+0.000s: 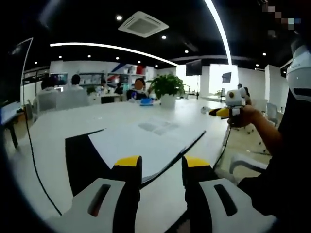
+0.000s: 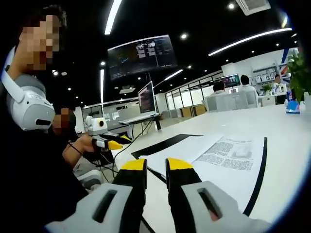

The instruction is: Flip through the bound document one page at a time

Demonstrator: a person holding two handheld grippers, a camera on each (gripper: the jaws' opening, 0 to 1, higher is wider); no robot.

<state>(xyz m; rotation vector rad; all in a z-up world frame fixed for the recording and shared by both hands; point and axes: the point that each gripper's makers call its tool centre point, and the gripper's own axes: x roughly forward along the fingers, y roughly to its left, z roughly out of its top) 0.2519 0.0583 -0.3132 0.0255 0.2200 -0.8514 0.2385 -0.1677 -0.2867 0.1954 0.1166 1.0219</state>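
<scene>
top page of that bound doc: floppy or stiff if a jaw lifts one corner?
Probably floppy: the top page looks like thin printed paper lying flat on the open document. It likely stays held along the bound side, so it should swing over rather than slide off. The white table looks smooth, so the whole document may shift if pushed.

I see a potted plant point(image 1: 166, 89) at the far edge of the white table point(image 1: 58, 128), a blue object point(image 1: 146, 101) just beside it. A black cable point(image 1: 32, 150) runs along the table's left side. A dark monitor point(image 2: 142, 56) hangs overhead.
</scene>
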